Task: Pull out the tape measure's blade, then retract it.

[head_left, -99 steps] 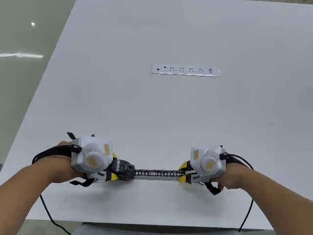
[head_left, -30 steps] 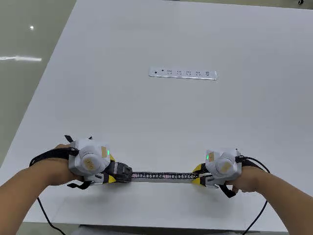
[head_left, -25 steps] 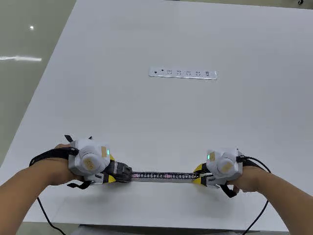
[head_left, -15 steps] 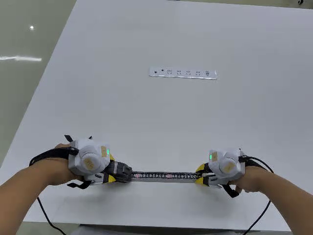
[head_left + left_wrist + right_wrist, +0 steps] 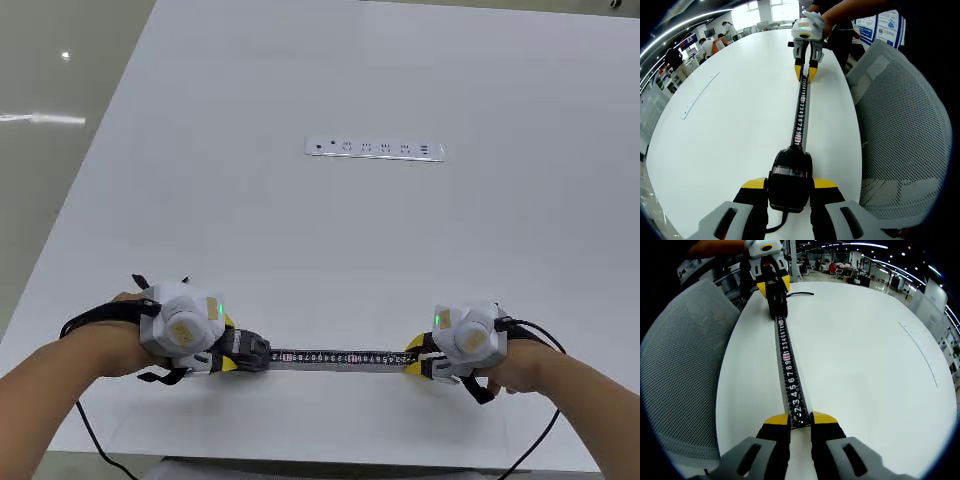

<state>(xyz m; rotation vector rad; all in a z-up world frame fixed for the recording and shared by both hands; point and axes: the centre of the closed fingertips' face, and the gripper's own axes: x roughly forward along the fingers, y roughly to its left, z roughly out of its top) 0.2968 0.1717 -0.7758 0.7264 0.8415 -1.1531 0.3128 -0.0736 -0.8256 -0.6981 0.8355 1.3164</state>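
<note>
A black tape measure case [image 5: 250,350] rests on the white table [image 5: 330,240] near its front edge. My left gripper [image 5: 226,352] is shut on that case [image 5: 790,177], yellow fingertips [image 5: 754,184] on either side. The numbered blade [image 5: 340,357] runs flat along the table from the case to my right gripper [image 5: 414,358]. In the right gripper view the right gripper [image 5: 799,419] is shut on the blade's end, and the blade [image 5: 787,365] stretches away to the case [image 5: 777,302] and the left gripper [image 5: 772,287]. The left gripper view shows the blade [image 5: 800,115] reaching the right gripper [image 5: 805,72].
A white power strip [image 5: 375,149] lies farther back on the table. The table's front edge runs just below the grippers. A grey mesh chair [image 5: 900,125] stands close beside that edge, also seen as the mesh chair [image 5: 685,365]. People and desks are in the far background.
My right gripper has moved right along the front edge with the blade's end, so more blade is out. The left gripper and the case have stayed put.
</note>
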